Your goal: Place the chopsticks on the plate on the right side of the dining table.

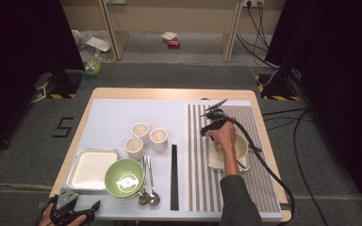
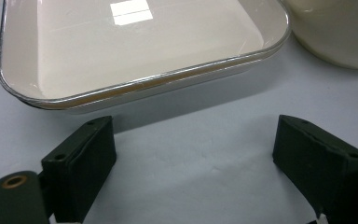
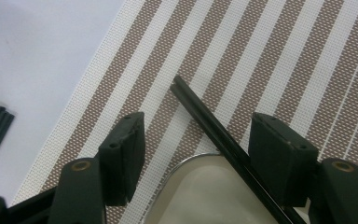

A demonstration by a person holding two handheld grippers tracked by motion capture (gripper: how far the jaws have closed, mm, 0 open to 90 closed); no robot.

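Note:
On the striped placemat [image 1: 259, 179] lies a white tray [image 1: 211, 160] with a cream bowl [image 1: 241, 145] in it. My right gripper [image 1: 209, 129] hovers over that tray's far left corner. In the right gripper view its jaws [image 3: 196, 147] stand open above the tray's rim [image 3: 191, 163]. A pair of black chopsticks [image 3: 205, 116] rests slantwise across that rim, close to the right jaw's inner face but not pinched. My left gripper [image 1: 75, 208] sits at the table's near left edge, open [image 2: 193, 161] and with nothing in it, facing another white tray [image 2: 135, 51].
Three cream cups [image 1: 146, 139] stand mid-table. A green bowl [image 1: 124, 177] sits beside the left tray [image 1: 92, 169], its cream underside [image 2: 335, 32] close by. Spoons [image 1: 149, 186] and a second pair of black chopsticks [image 1: 174, 176] lie near the front.

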